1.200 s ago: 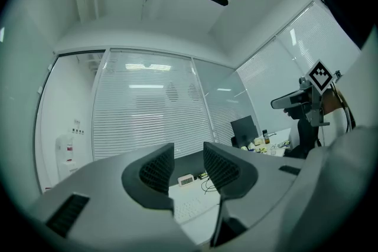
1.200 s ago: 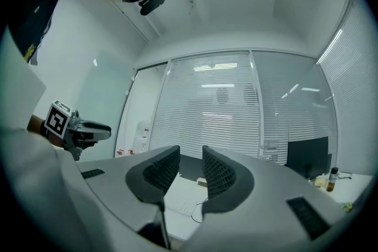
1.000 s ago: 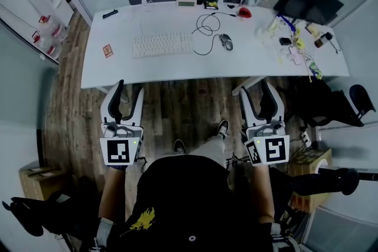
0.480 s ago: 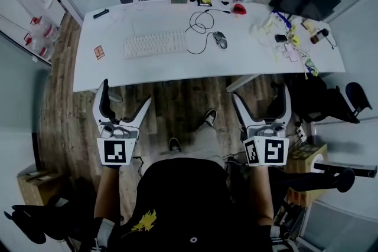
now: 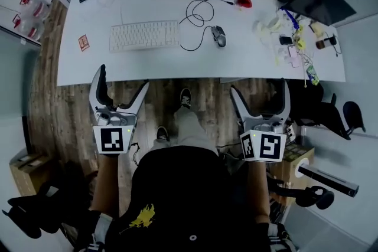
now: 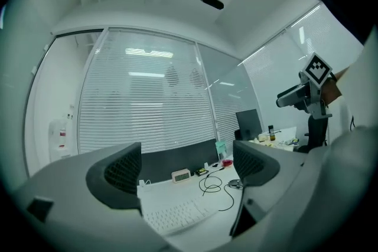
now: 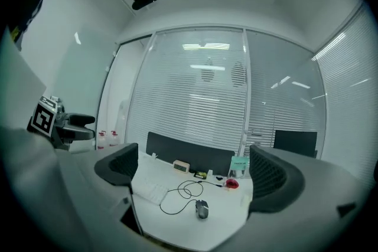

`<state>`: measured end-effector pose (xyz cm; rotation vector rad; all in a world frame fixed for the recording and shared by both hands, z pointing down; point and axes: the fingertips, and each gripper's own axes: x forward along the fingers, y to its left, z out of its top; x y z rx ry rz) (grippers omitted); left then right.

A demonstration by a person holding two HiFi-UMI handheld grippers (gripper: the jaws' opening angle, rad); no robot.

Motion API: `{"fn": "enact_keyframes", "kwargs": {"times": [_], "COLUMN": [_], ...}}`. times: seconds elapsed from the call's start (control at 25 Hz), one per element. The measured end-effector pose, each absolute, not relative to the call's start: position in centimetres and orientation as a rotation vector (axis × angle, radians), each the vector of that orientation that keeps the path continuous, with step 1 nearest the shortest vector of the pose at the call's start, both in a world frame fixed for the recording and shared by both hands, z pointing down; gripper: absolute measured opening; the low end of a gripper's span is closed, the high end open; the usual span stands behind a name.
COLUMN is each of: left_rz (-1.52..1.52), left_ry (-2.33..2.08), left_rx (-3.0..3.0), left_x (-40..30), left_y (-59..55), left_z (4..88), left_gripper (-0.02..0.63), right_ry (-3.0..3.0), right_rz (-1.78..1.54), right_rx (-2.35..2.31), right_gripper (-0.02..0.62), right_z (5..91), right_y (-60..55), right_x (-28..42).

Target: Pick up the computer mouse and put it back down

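The computer mouse (image 5: 218,36) lies on the white desk (image 5: 254,59), right of centre in the upper part of the head view. Its long axis runs almost up-down in the frame, with the cable end toward the top. Its cable (image 5: 188,12) loops at its left, beside the keyboard (image 5: 143,36). The left gripper (image 5: 122,81) and the right gripper (image 5: 260,91) hang below the desk edge, well apart from the mouse. Their jaws have just been opening and stand wide, with nothing between them.

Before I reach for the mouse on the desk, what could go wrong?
The mouse trails a cable lying in loose loops beside it, so lifting could snag or drag them. One bend lies near the keyboard, and a tug might nudge it.
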<state>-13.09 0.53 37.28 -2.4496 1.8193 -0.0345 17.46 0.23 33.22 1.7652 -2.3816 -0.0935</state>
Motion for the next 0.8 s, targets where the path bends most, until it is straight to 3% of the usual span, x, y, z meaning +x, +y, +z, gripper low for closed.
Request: {"fn": "enact_keyframes", "kwargs": {"times": [0.44, 0.8], "left_rz": [-0.312, -0.463], "left_ry": [1.945, 2.027], "left_rx": [-2.445, -2.426], "left_x": [-6.9, -6.2], "left_y": [-15.7, -22.1], "left_z": [44.2, 51.6], "left_gripper": [0.485, 0.484], "right_ry": [-2.233, -2.099], "right_rz": [0.239, 0.439], "right_rx": [1.588, 1.356], "right_gripper": [0.571, 0.534], "right_z": [49.0, 65.2], "right_y": [-18.8, -28.3], "right_x": [24.3, 23.1]}}
